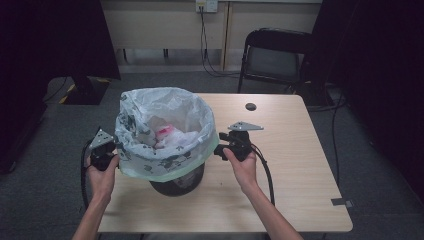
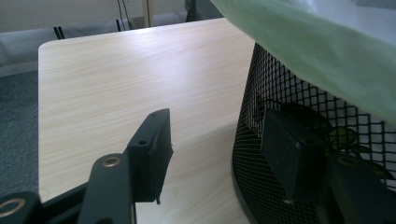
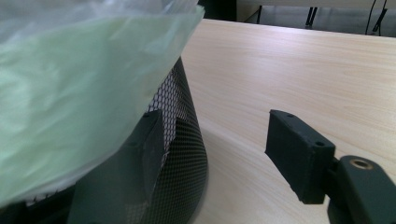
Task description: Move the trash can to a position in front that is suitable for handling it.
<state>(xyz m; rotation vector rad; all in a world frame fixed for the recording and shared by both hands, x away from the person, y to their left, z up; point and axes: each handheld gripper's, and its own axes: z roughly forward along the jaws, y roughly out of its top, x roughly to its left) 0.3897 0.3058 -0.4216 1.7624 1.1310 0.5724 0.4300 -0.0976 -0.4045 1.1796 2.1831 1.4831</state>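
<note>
At the black wire-mesh waste bin point(image 1: 176, 182) on the light wooden table point(image 1: 295, 165), I flank its pale green printed plastic liner point(image 1: 165, 131) with left gripper point(image 1: 104, 150) and right gripper point(image 1: 227, 148), jaws spread, nothing gripped, liner apparently yet to lift.

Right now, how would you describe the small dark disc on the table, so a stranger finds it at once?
Start at the wooden table. Beyond the bagged mesh bin, near the far edge, lies a small dark disc. It is flat, round and alone on bare wood.
</note>
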